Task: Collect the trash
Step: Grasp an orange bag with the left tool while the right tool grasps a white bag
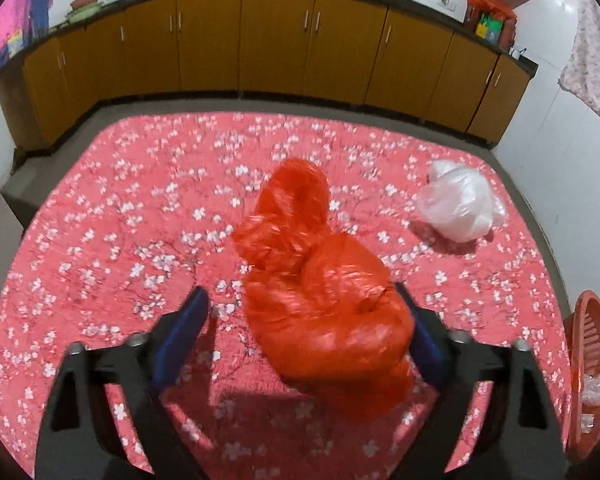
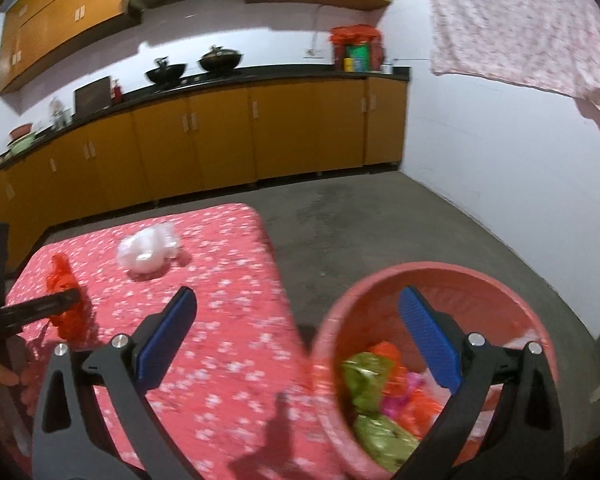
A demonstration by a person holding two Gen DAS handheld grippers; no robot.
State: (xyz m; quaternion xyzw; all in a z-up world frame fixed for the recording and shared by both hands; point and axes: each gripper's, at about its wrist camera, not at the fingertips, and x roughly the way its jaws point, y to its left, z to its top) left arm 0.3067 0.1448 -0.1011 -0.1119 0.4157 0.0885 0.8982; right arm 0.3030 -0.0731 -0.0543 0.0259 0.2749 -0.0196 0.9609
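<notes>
Left wrist view: your left gripper (image 1: 304,304) points down at a table covered in a pink cloth (image 1: 100,240) printed with white blossoms. Its blue-padded jaws stand wide. A crumpled orange plastic bag (image 1: 320,280) sits between them. The bag's side lies against the right-hand pad, while the left-hand pad stands apart from it, so the bag is not squeezed. Farther back and to the right on the cloth lies a crumpled white plastic bag (image 1: 456,204), well apart from the orange one. At the right edge of the view you can see part of a pink basket (image 1: 588,360) beside the table. A row of yellow-brown cabinets (image 1: 276,40) under a dark counter runs along the far wall.

Right wrist view: your right gripper (image 2: 296,320) has its jaws spread wide with nothing between them. It hovers over the gap between the table edge and the pink basket (image 2: 440,276), which stands on the grey floor (image 2: 380,220) just beside the table. Inside the basket lie green, orange and pink wrappers (image 2: 376,384). On the cloth (image 2: 228,300) the white bag (image 2: 148,252) rests near the far edge. At the left, the orange bag (image 2: 66,300) shows by the black finger of your left gripper (image 2: 40,306).
</notes>
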